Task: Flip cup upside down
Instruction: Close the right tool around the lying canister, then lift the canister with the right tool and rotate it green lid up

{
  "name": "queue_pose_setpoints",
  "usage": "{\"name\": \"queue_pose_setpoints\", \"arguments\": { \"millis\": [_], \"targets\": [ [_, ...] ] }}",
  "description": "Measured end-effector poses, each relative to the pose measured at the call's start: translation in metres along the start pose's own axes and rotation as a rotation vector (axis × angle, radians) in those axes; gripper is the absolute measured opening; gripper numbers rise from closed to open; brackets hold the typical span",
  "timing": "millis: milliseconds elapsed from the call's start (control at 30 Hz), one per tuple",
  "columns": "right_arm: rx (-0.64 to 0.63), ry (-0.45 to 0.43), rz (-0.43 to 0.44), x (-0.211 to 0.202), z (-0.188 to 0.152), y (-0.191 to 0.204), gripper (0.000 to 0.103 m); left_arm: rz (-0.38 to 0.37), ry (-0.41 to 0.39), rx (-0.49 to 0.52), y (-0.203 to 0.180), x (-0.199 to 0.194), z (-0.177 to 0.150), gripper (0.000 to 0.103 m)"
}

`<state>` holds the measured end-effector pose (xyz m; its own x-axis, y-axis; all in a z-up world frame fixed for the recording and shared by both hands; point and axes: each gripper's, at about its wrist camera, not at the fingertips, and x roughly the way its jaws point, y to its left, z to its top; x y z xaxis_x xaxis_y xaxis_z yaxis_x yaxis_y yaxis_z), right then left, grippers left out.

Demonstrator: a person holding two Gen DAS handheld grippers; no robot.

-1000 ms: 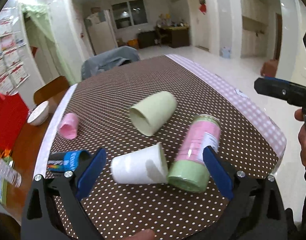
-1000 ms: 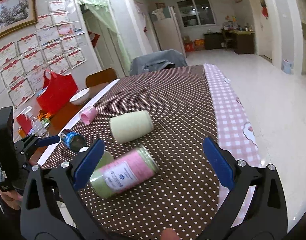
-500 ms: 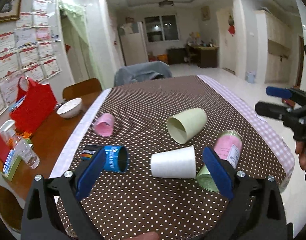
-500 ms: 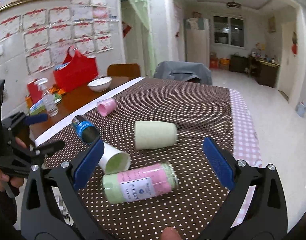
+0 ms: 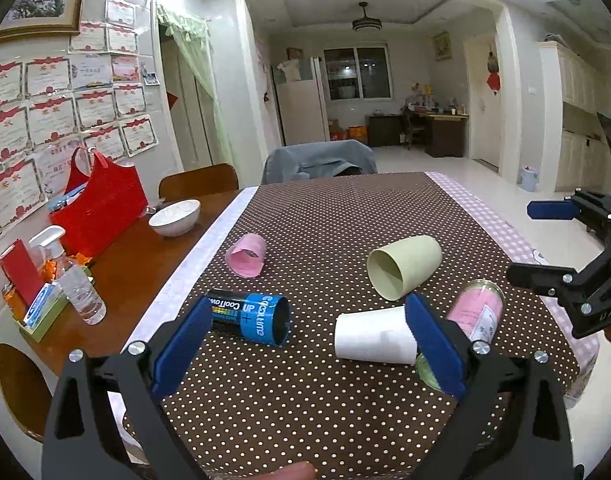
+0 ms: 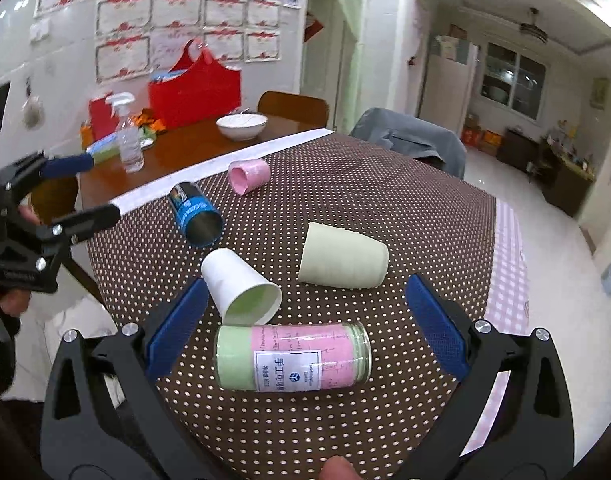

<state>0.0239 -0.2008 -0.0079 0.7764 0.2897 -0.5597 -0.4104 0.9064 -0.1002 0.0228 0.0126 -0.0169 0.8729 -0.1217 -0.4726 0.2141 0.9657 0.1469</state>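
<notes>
Your left gripper (image 5: 305, 340) is spread wide and holds nothing; it hangs above the near end of the table (image 5: 345, 208), with bare dotted cloth beneath it. Your right gripper (image 6: 305, 324) is just as wide and empty, off the table's right side, with the checked cloth border (image 6: 505, 280) and open floor beyond.

Five vessels lie on their sides, none upright. The white paper cup (image 5: 371, 334) lies nearest, its mouth toward the pink-and-green jar (image 6: 291, 357), rim touching or almost touching it; you cannot tell which. In the left view your right-hand pad hides part of that cup's rim and much of the jar. The pale green cup (image 5: 403, 266) lies just beyond, apart from both. The blue can (image 5: 249, 316) sits near the white strip (image 5: 193, 268) edging the cloth on the left, and the small pink cup (image 5: 247, 255) lies farther along it.

On the bare wood left of the cloth stand one white bowl (image 5: 174, 217), one spray bottle (image 5: 71, 276) and one red bag (image 5: 101, 204). The table's near edge is cut off by the grippers.
</notes>
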Motion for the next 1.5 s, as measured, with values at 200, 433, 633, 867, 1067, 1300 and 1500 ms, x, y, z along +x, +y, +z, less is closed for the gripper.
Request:
{"name": "queue_pose_setpoints", "arguments": {
  "millis": [200, 433, 633, 867, 1067, 1300, 1500],
  "targets": [
    [-0.181, 0.077, 0.056, 0.011, -0.002, 0.010, 0.097, 0.014, -0.006, -0.019, 0.004, -0.003, -0.002, 0.095],
    [-0.449, 0.194, 0.119, 0.030, -0.015, 0.027, 0.097, 0.013, 0.016, -0.039, 0.005, 0.001, -0.011, 0.095],
    [-0.648, 0.314, 0.179, 0.058, -0.026, 0.038, 0.097, 0.003, 0.043, -0.039, 0.004, 0.008, -0.020, 0.095],
    [-0.864, 0.455, 0.216, 0.092, -0.037, 0.053, 0.097, -0.013, 0.071, -0.050, 0.006, 0.016, -0.031, 0.095],
    [-1.031, 0.572, 0.225, 0.108, -0.052, 0.071, 0.096, -0.021, 0.091, -0.061, 0.008, 0.022, -0.037, 0.095],
    [-1.074, 0.653, 0.218, 0.129, -0.063, 0.076, 0.082, -0.028, 0.109, -0.075, 0.011, 0.028, -0.043, 0.095],
    [-1.038, 0.646, 0.184, 0.133, -0.065, 0.072, 0.073, -0.028, 0.113, -0.077, 0.011, 0.029, -0.045, 0.095]
  ]
}}
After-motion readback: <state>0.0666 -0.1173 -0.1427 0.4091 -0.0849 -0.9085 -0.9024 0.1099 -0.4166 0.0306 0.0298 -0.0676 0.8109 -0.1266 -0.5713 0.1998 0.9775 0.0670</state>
